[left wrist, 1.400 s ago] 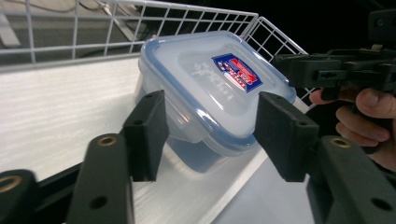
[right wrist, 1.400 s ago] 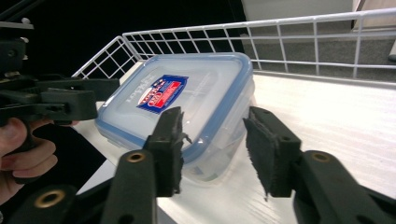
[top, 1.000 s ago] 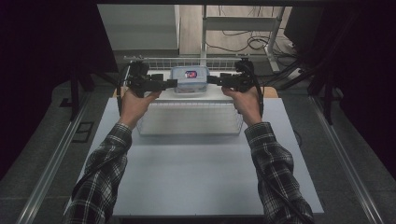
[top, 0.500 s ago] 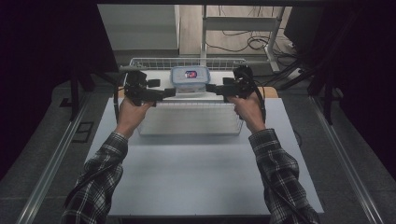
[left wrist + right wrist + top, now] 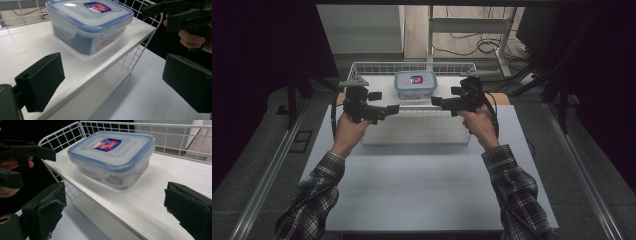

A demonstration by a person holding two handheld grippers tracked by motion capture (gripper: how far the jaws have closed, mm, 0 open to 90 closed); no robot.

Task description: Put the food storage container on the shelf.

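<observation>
A clear plastic food box with a blue-rimmed lid and a red-and-blue label [image 5: 415, 84] stands on a white shelf [image 5: 382, 85] with a wire rail. My left gripper [image 5: 394, 108] hovers in front of the box to its left, and my right gripper [image 5: 434, 101] in front to its right, tips facing each other. Both are open, their jaws have just been opening, and nothing lies between them. The left gripper view has the box [image 5: 90, 22] beyond its wide jaws [image 5: 112, 85]. The right gripper view shows the box [image 5: 112, 157] ahead of its jaws [image 5: 115, 210].
The wire rail [image 5: 412, 66] rings the shelf's back and sides. A lower white block [image 5: 412, 131] sits under the shelf's front on the white table [image 5: 422, 190]. Metal rails run along both table sides. Cables and a stand lie on the floor behind.
Both grippers have drawn back from the box's sides toward the person and dropped slightly, jaws spreading wider. The box was let go and stays in place on the shelf.
</observation>
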